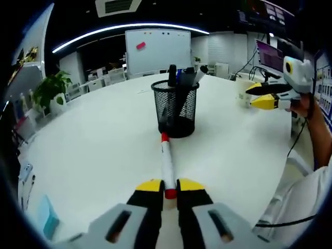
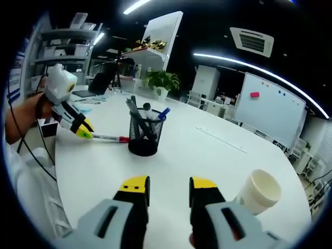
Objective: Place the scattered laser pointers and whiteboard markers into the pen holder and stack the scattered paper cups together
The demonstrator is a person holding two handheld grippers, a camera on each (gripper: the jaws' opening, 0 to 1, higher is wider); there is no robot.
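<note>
Left gripper (image 1: 170, 187) fingers clamp a marker (image 1: 167, 165) tail, tip at the pen holder (image 1: 175, 109) base; lift and tilt it upright over the rim. Right gripper (image 2: 167, 188) open, cup (image 2: 258, 192) beside.

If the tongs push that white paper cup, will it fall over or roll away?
The paper cup already lies tipped on its side on the white table, so a nudge would probably make it roll, likely in a curve since it looks tapered. It seems empty and thin-walled, so probably light, and a hard squeeze from the right tongs might crush it.
</note>
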